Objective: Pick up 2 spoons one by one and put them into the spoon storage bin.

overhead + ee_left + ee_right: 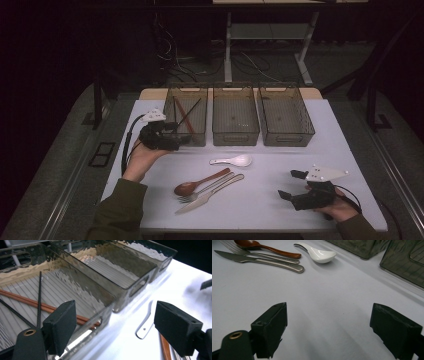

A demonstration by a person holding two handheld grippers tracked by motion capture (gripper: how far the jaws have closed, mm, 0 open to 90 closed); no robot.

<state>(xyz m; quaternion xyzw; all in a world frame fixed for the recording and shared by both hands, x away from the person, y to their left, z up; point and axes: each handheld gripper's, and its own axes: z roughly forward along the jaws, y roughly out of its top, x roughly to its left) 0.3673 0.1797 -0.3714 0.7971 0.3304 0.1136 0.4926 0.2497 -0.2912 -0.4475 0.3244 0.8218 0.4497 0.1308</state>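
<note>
Chopsticks, red-brown pair and black pair, lie in the left bin of three smoky clear bins at the far side of the table. In the high view the two pairs cross; long axes run diagonally along the bin floor. In the left gripper view the red-brown pair slants toward the bin's near handle wall, black sticks over them.

Left gripper at that bin's near wall, jaws apart, nothing between the pads. No earlier picture to hold against.

Middle bin and right bin stand just beside, in a row.

Nearer on the table: white soup spoon; wooden spoon, fork and knife lying side by side, handles angled toward the far right.

Right gripper low at the table's right near side, well apart from the cutlery, jaws wide, holding nothing.
</note>
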